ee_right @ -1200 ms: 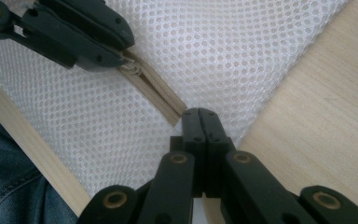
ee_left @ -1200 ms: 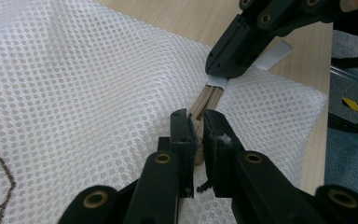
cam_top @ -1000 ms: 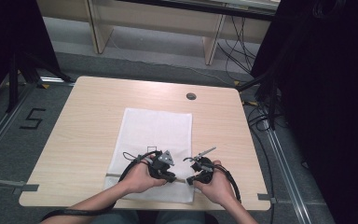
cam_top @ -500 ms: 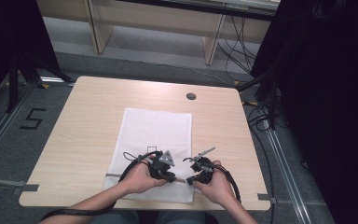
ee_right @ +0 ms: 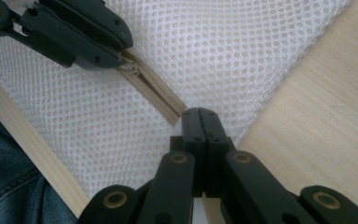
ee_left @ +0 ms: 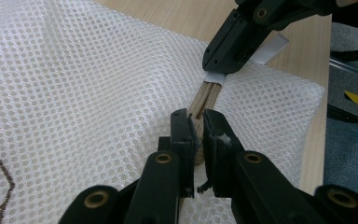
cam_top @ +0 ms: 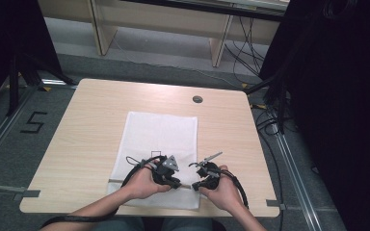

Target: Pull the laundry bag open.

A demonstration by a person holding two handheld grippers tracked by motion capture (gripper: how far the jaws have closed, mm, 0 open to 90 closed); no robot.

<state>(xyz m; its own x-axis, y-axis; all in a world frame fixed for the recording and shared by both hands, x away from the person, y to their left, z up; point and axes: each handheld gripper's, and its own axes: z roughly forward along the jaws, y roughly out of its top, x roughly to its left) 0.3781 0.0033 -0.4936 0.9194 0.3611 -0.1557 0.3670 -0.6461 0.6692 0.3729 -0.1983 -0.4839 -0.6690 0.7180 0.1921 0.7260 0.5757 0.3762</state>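
Observation:
A white mesh bag (cam_top: 161, 134) lies flat on the wooden table (cam_top: 91, 120), and a beige zipper (ee_left: 207, 95) runs along its near edge. My left gripper (cam_top: 177, 184) is shut on the zipper (ee_right: 156, 98) at its slider, with the jaws pinching it from both sides (ee_left: 197, 126). A short way along the zipper, my right gripper (cam_top: 196, 185) is shut on the end of the tape, beside a white tab (ee_left: 214, 78). Its jaws (ee_right: 199, 114) meet right at the tape's end. Both grippers rest low over the bag's near right part, tips facing each other.
A round cable hole (cam_top: 197, 99) sits at the table's far side. A small brown stitched mark (cam_top: 156, 155) is on the bag near the left gripper. Cables trail from both grippers toward the person. Wooden furniture legs stand beyond the table, dark drapes at the right.

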